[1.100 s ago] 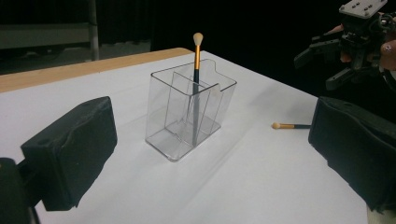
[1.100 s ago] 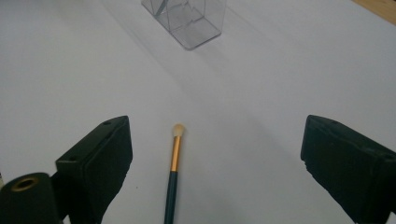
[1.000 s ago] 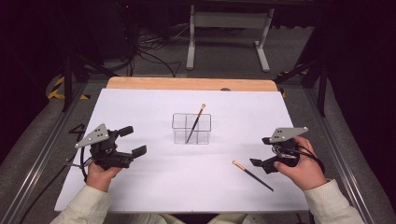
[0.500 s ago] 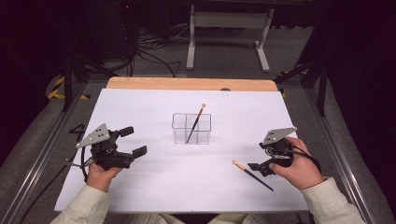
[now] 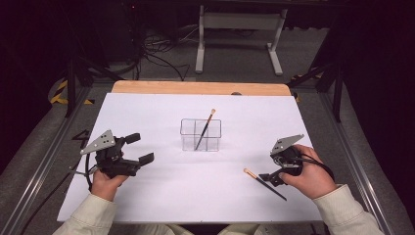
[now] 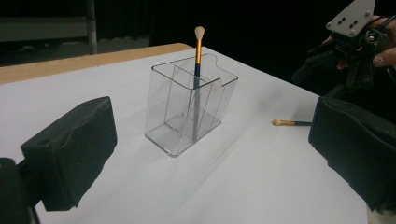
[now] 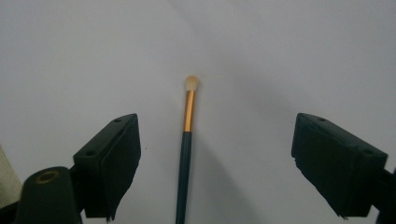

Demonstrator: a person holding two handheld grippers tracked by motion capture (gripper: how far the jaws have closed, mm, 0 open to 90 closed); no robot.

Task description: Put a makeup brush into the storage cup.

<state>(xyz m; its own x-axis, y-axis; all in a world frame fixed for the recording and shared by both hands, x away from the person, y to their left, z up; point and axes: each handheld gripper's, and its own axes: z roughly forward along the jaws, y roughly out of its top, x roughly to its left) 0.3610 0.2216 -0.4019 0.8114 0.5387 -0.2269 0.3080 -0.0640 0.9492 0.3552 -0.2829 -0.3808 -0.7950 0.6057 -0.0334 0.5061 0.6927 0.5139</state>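
Note:
A clear divided organizer (image 5: 200, 135) stands at the table's middle, with a gold-and-dark makeup brush (image 5: 204, 129) leaning in it, tip up. Another such brush (image 5: 264, 183) lies flat at the front right. My right gripper (image 5: 271, 177) points down over it. In the right gripper view that brush (image 7: 186, 149) lies between the wide-apart jaws of the right gripper (image 7: 217, 163). These jaws have just been closing and touch nothing. My left gripper (image 5: 139, 148) rests open at the front left, facing the organizer (image 6: 187, 112) and its brush (image 6: 197, 60).
A white sheet (image 5: 161, 112) covers the table, and a wooden strip (image 5: 195, 88) shows at its far edge. Metal rails run along both sides. A stand (image 5: 240, 29) and cables sit on the dark floor beyond.
My right gripper has sunk slightly toward the loose brush and tipped more downward. The left hand and the organizer have kept still.

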